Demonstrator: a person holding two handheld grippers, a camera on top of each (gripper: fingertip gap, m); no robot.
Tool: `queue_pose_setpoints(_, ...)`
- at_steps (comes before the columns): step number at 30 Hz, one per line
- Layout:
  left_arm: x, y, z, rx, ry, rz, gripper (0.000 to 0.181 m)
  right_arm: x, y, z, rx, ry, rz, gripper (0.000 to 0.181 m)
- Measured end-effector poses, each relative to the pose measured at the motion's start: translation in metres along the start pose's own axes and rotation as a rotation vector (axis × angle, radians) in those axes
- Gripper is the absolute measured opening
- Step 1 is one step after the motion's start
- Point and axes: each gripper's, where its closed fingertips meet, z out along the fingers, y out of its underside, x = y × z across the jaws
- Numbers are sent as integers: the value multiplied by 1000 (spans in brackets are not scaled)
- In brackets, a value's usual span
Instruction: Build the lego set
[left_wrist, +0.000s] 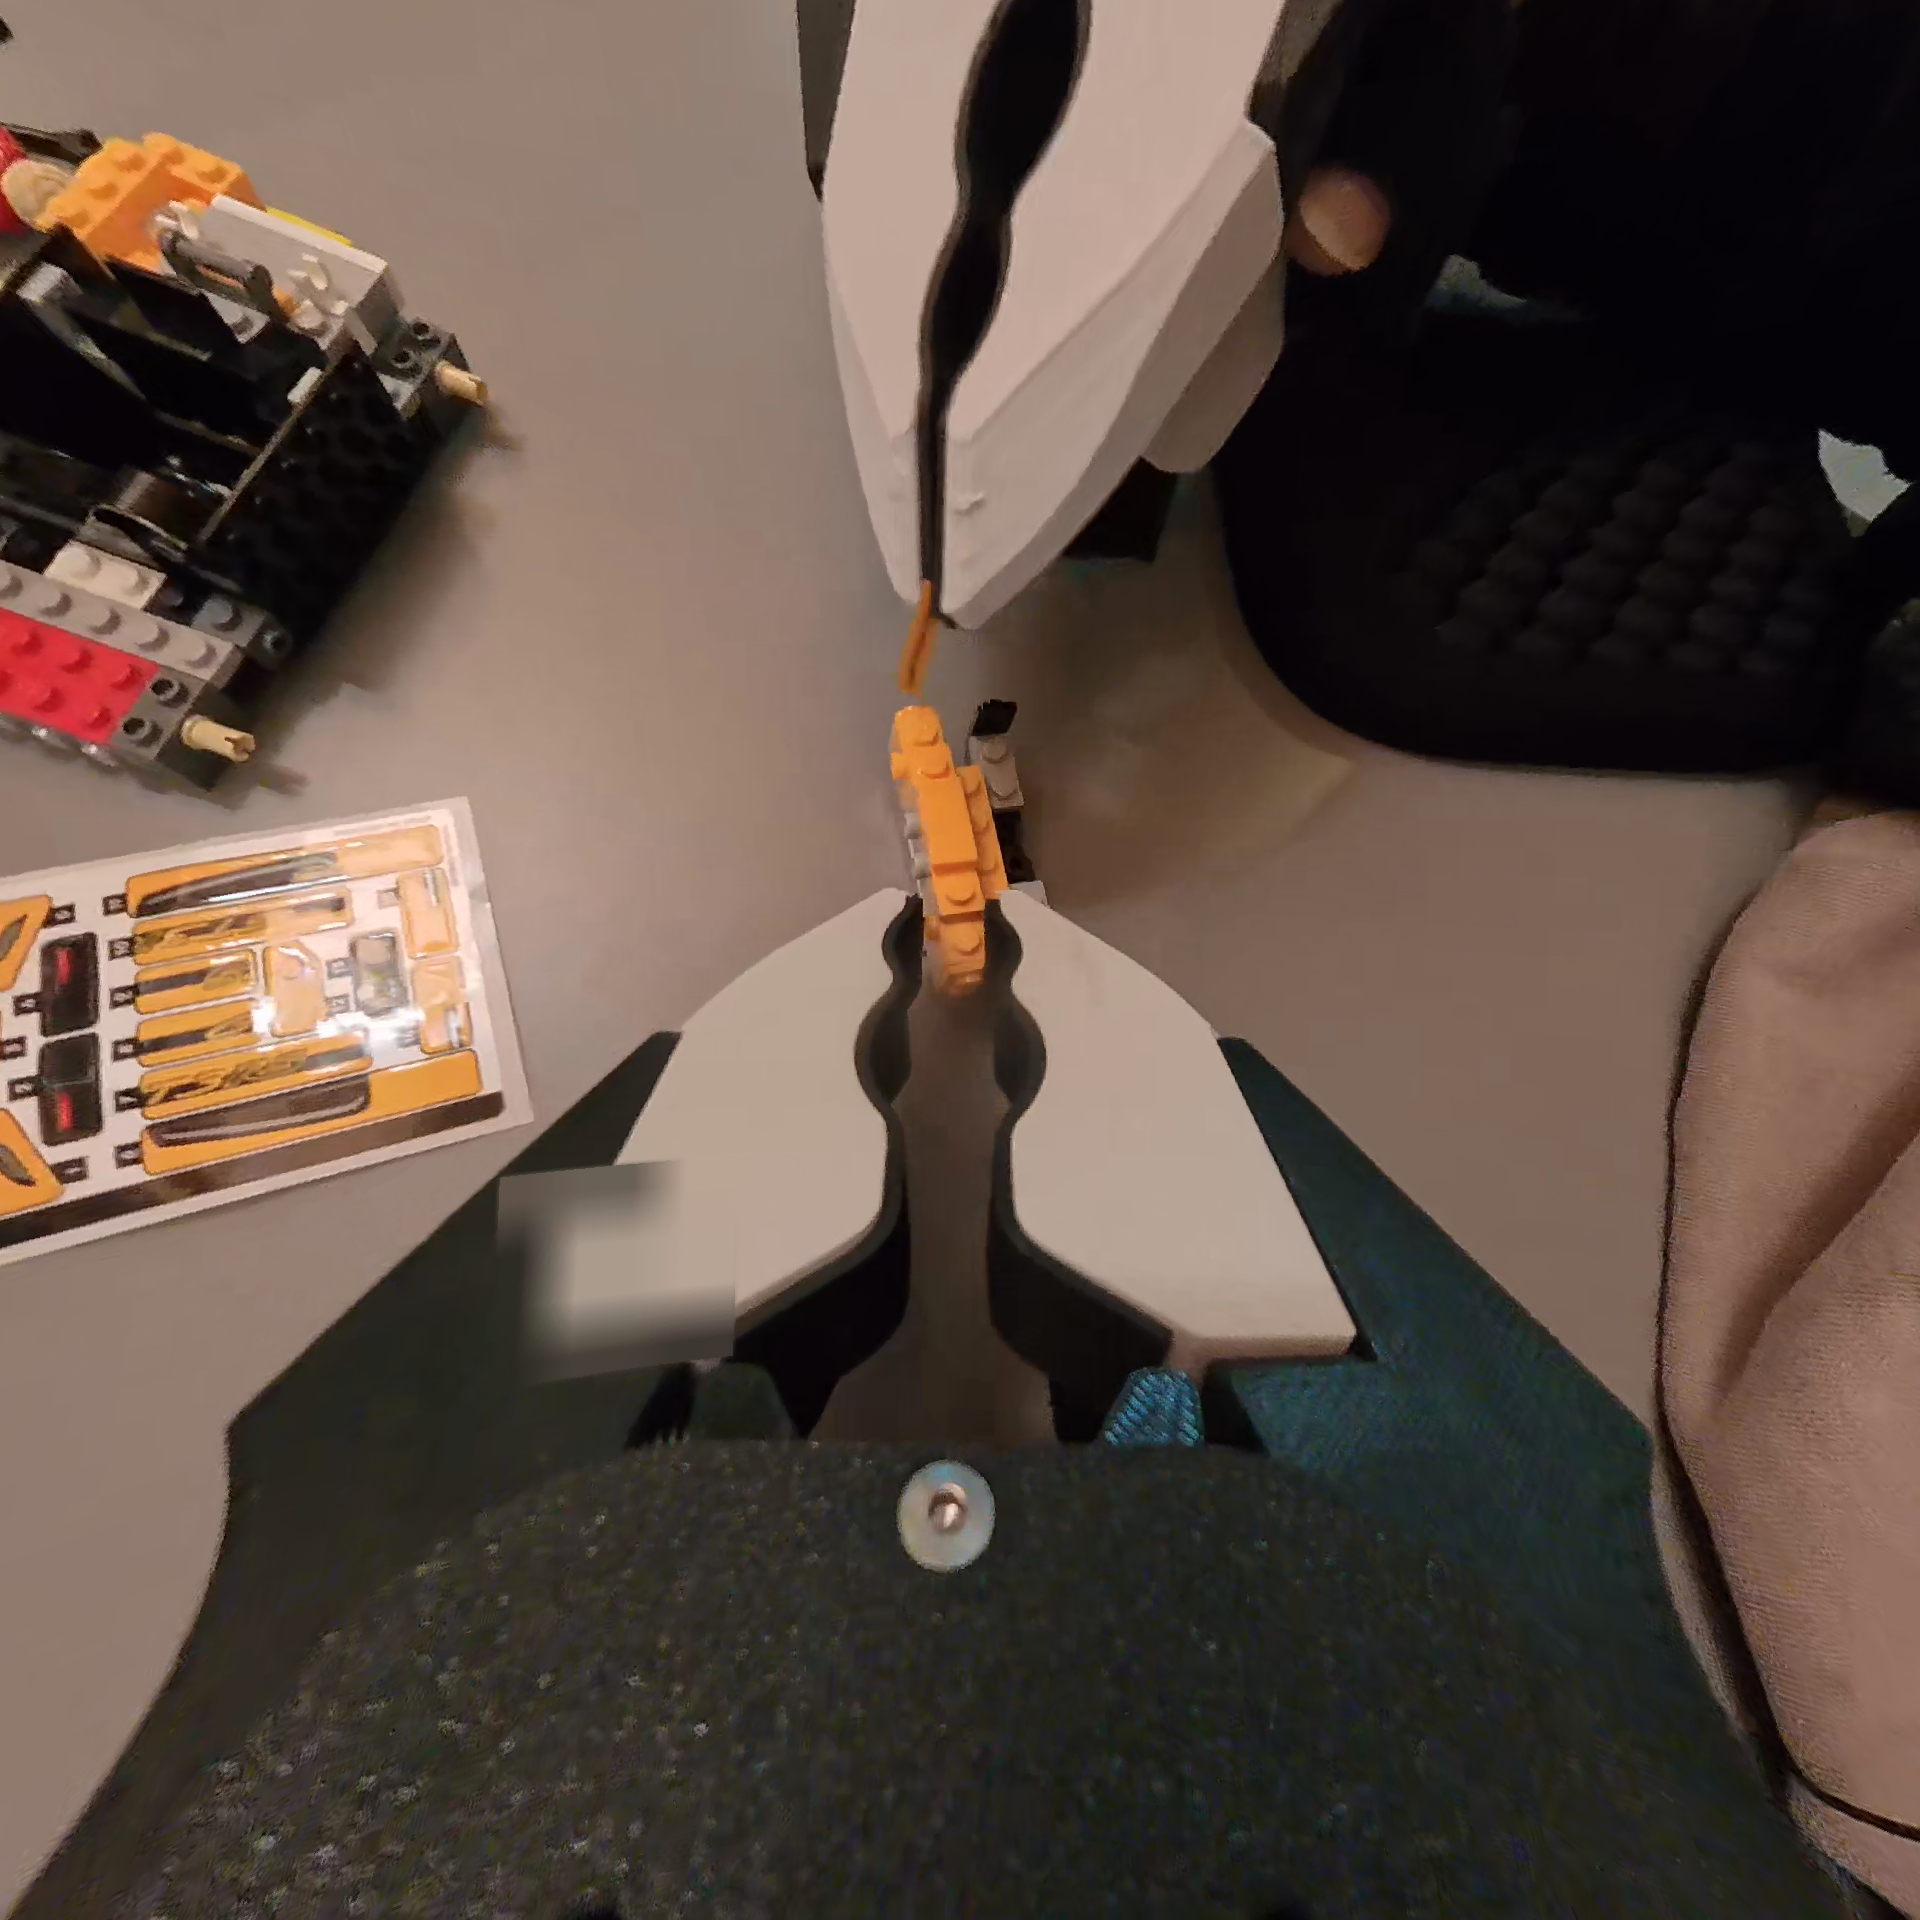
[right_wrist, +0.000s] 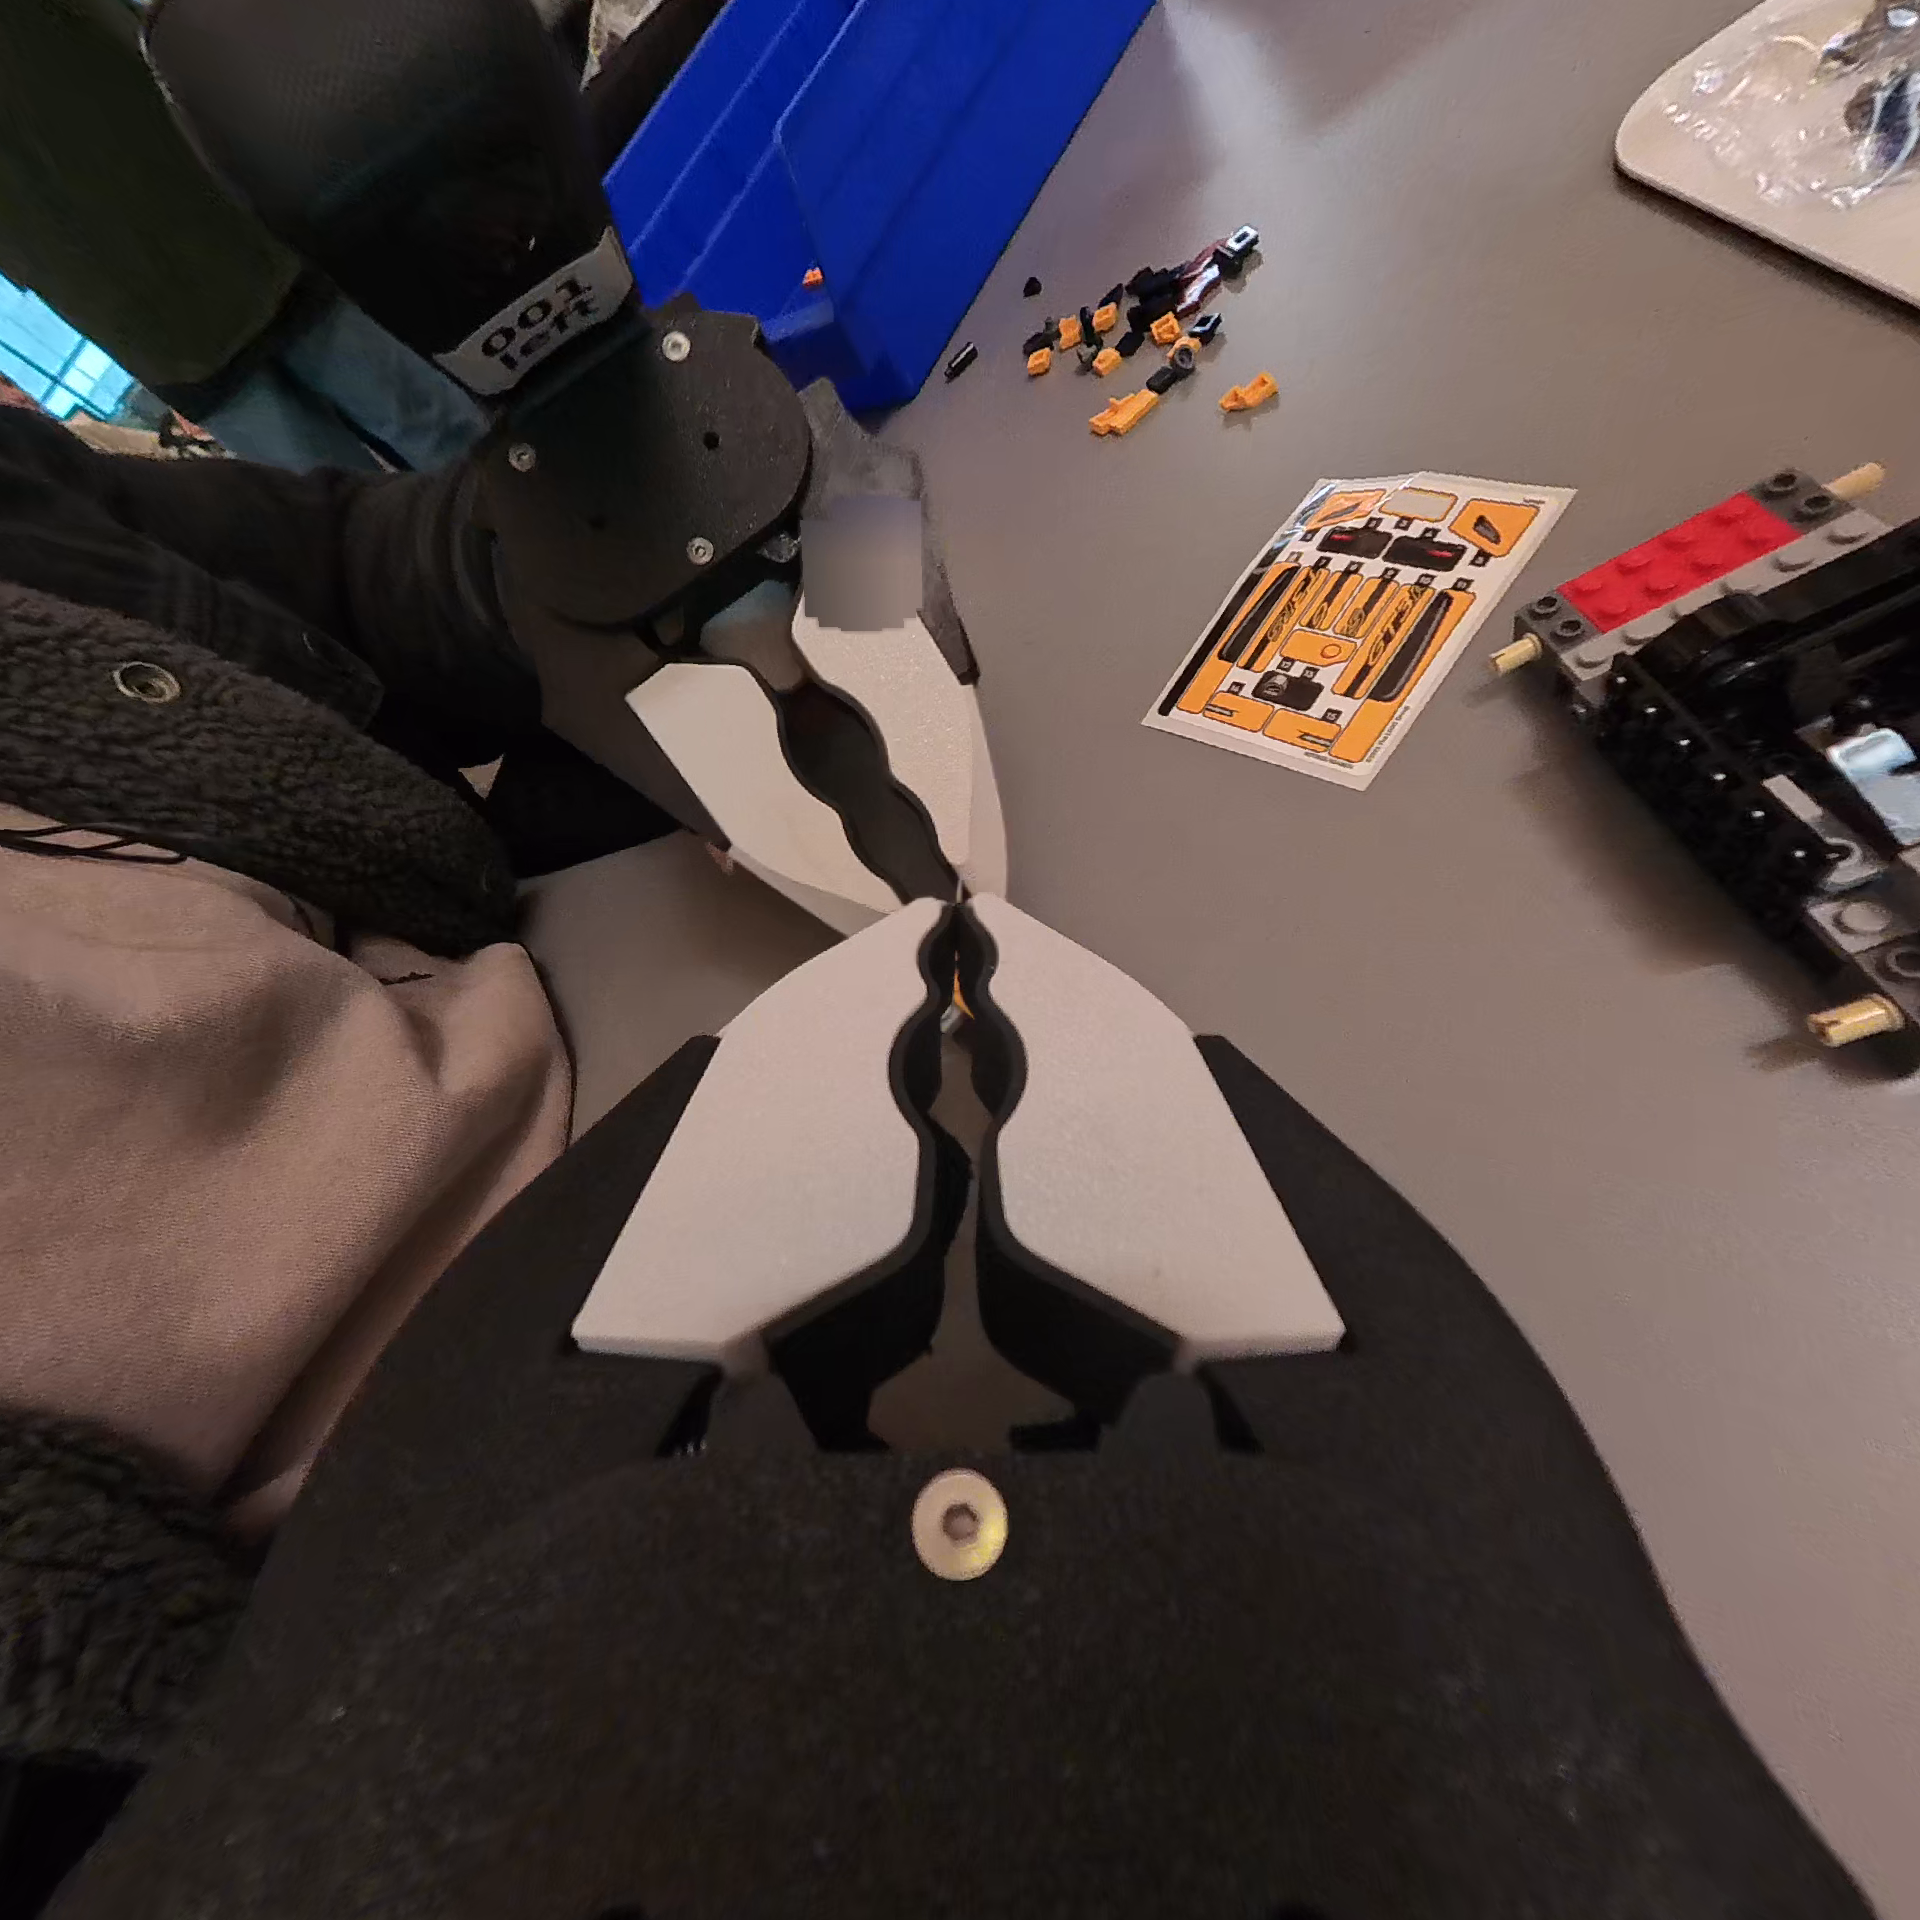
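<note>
orange-and-black sticker sheet (right_wrist: 1361, 623) beside lego chassis (right_wrist: 1745, 717), writing unreadable

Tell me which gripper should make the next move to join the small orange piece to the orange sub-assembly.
Right. The right gripper pinches the small orange piece just beyond the orange sub-assembly, almost in line with it. The left gripper is shut on that sub-assembly and probably best just holds it steady.
</note>
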Motion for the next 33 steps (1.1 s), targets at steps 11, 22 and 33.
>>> queue_pose_setpoints(11, 5, 3, -4, 19, 43, -8, 11, 3, 2, -7, -21, -6, 111, 0)
queue_pose_setpoints(22, 7, 3, -5, 34, 78, -27, 11, -13, 10, 5, -78, -109, 288, 0)
queue_pose_setpoints(33, 7, 3, -4, 38, 78, -28, 10, -8, 23, 16, -138, -80, 422, 0)
